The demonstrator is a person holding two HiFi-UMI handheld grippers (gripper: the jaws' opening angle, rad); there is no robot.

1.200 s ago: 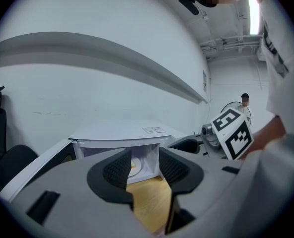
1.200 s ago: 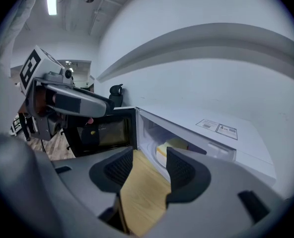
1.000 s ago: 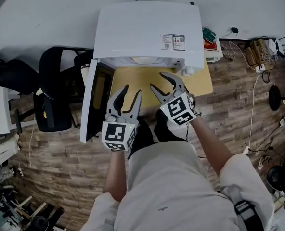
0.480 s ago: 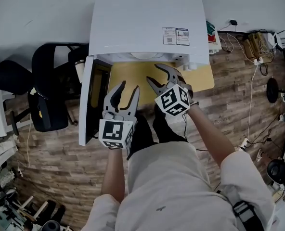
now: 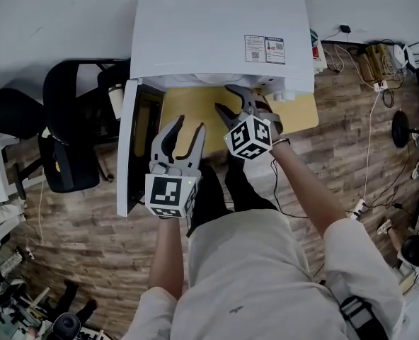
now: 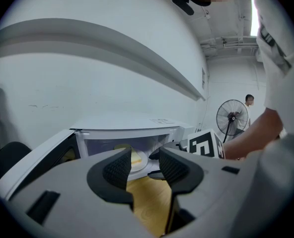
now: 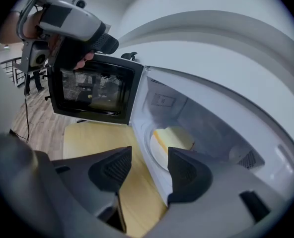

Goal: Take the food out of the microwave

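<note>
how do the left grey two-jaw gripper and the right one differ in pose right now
The right gripper reaches nearer the white microwave's open mouth; the left gripper hangs back. The right gripper's marker cube sits rolled; the left gripper's sits square. Both are open and empty, the right's jaws having just been opening.

No legible print on the microwave (image 5: pixel 216 27) sticker (image 5: pixel 265 49)

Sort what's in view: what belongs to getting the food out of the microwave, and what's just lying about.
Job in hand: microwave; its open door; plate of food inside; left gripper, open, empty; right gripper, jaws just opened wider, nothing between them.

Lying about: black chair; floor cables; standing fan.
</note>
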